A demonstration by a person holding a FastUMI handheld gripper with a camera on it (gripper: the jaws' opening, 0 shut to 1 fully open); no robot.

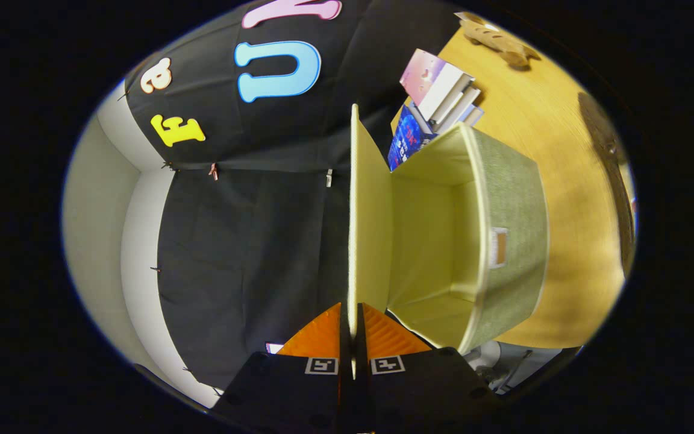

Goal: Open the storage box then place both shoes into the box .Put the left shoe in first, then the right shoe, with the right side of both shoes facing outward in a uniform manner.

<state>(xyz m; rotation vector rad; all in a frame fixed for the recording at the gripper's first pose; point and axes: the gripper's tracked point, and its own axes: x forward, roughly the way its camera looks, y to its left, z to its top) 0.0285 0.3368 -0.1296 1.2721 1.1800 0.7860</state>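
Storage box grey-green outside, pale yellow-green inside; table yellow wood-grain.

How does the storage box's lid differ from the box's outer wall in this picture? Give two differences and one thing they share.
1. The lid is plain and pale, while the outer wall is grey-green woven fabric with a small tab.
2. The lid is clamped edge-on between the fingers of the hand-held gripper; the outer wall is untouched.
Shared: both belong to the same open storage box on the wooden table.

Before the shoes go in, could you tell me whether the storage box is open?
Open: the lid stands raised, pinched between the gripper fingers, and the storage box interior shows bare.
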